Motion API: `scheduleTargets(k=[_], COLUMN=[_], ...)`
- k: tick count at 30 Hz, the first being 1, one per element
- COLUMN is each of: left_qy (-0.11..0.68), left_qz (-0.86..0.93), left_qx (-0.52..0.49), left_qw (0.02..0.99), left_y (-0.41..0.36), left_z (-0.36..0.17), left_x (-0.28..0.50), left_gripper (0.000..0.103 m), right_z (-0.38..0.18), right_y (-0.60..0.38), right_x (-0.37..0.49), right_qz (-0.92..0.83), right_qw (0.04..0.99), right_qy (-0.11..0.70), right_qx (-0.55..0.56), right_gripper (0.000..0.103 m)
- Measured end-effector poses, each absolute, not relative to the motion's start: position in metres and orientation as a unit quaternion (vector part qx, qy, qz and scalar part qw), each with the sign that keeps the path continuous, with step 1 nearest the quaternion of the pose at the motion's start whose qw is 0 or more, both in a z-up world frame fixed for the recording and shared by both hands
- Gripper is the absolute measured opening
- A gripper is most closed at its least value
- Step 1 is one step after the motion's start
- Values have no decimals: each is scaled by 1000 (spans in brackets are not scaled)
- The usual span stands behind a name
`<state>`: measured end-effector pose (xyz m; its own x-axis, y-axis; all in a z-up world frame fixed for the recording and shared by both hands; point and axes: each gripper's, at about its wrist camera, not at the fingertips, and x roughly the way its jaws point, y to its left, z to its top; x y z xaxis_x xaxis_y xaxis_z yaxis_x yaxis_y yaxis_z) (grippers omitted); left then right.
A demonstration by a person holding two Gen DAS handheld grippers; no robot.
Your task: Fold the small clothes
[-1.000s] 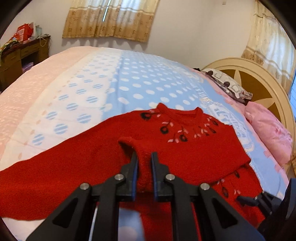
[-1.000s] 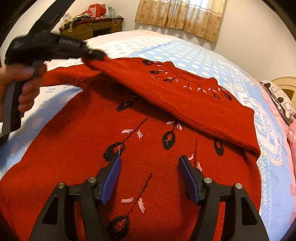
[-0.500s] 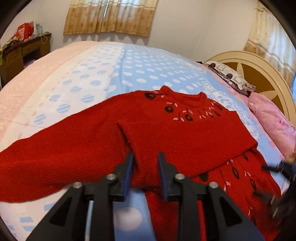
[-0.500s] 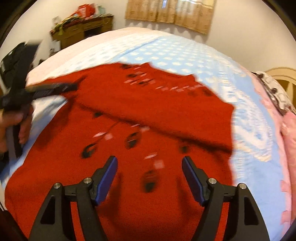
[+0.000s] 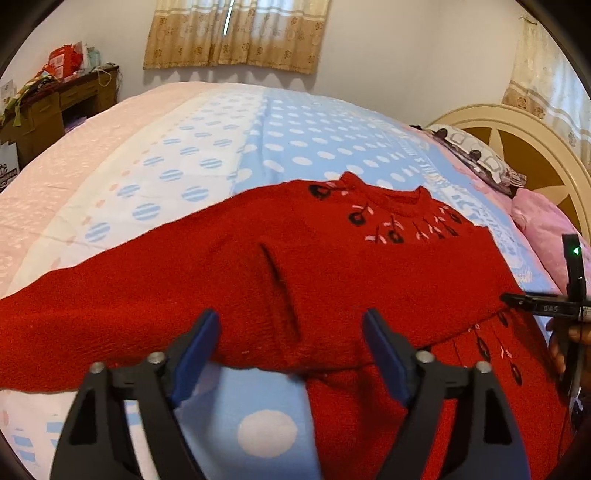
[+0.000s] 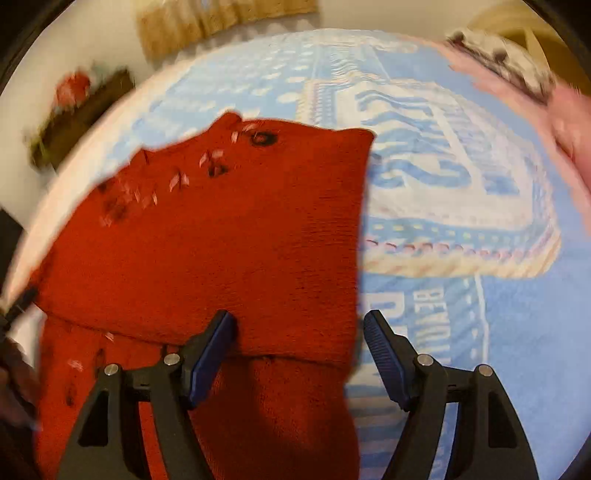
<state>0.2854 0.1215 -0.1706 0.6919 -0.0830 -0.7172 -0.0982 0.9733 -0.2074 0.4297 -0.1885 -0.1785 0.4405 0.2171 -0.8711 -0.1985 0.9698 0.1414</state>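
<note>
Sweater (image 5: 332, 280) has one sleeve folded across, ahead of the opening, empty left claw (image 5: 291, 354); right claw (image 6: 299, 354) released, empty; other sleeve remains.

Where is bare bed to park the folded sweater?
Free: dotted bedspread beyond the red sweater, toward the curtains; also the lettered blue patch on its right. Crowded: pillows by the headboard.
</note>
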Motion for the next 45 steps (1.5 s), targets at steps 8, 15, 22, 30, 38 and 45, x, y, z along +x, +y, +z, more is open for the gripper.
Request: scheduleTargets(k=[8,15,22,30,38,45], left_qy=[403,385,379,371,360,368], left_qz=[10,30,84,210,310,326], left_qx=[-96,-99,-89,-76,-106,-170], left_qw=[910,917,917,901,874,854], left_y=[115,131,179,277,353,381], left_z=[-176,-163,-156,-148,-152,-169], left_x=[288,267,231,178,142,151], left_gripper=[92,93,96,95,95,92], right_z=[-129,-175,-165,-148,-149,-153], right_y=[-137,-133,-120,-100,-69,-62], right_x=[404,417,395,355,311,285], right_qz=[171,150,123,181,222,227], right_qw=[881,854,860,864,858,858], right_qy=[438,495,477,452,428,413], right_qx=[-56,-59,-136,-130,-175,-206], right_gripper=[74,74,74,74,74,74])
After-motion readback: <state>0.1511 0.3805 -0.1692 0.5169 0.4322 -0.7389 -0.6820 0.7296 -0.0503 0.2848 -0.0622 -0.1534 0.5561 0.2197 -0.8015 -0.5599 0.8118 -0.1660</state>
